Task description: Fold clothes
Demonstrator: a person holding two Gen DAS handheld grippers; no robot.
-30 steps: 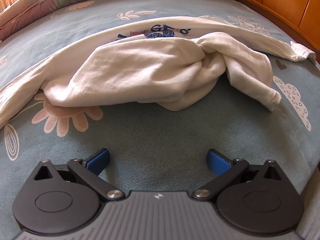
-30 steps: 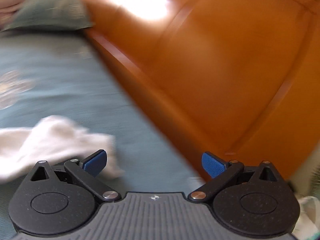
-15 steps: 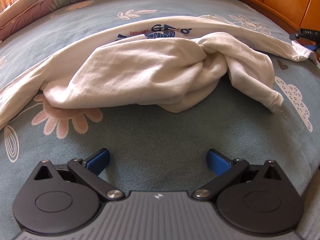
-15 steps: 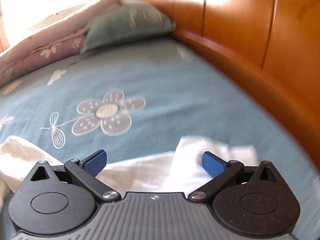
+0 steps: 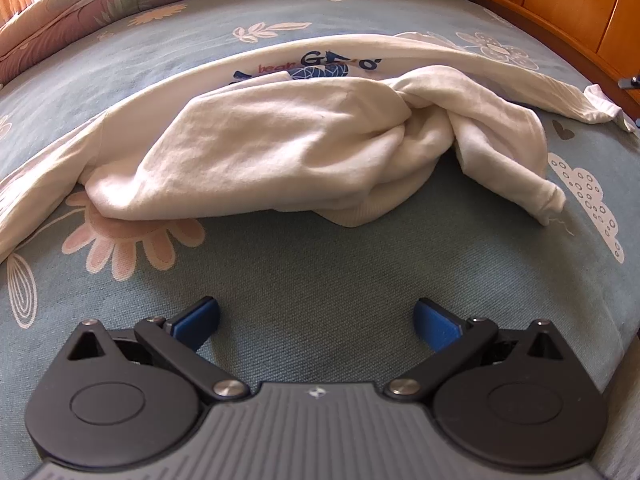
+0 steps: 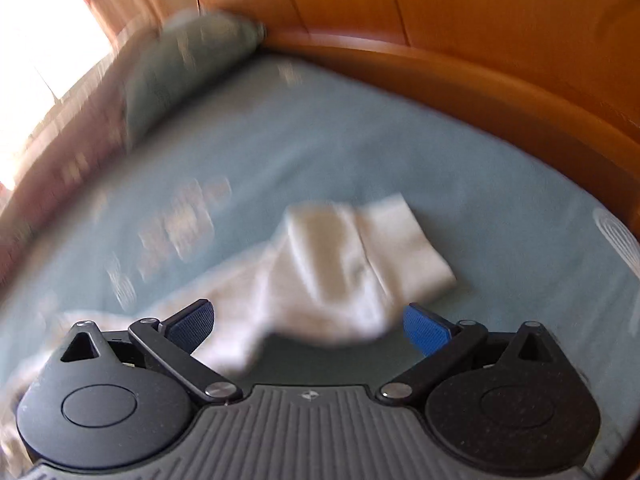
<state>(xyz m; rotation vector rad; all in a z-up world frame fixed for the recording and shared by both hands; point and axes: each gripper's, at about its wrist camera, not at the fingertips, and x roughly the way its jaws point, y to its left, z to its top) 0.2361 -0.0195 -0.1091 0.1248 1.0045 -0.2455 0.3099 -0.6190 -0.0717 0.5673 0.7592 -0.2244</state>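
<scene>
A crumpled white long-sleeved shirt [image 5: 280,152] with a blue printed logo lies bunched across the blue flowered bedspread [image 5: 320,280]. Its one sleeve runs out to the right, ending in a cuff [image 5: 600,106]. My left gripper [image 5: 316,322] hovers open over bare bedspread, a short way in front of the bunched cloth. In the blurred right wrist view the same sleeve end [image 6: 360,264] lies flat just ahead of my right gripper [image 6: 308,322], which is open, its blue pads [image 6: 426,330] on either side of the cloth's near edge.
An orange wooden headboard [image 6: 480,20] curves along the right side of the bed. A grey-green pillow [image 6: 188,68] and a pink floral quilt [image 5: 100,4] lie at the far end. A small part of the other tool shows at the far right edge [image 5: 630,82].
The right gripper has swung quickly from facing the headboard round to the sleeve end, and now stands a little back from it. The left gripper and the shirt have stayed still.
</scene>
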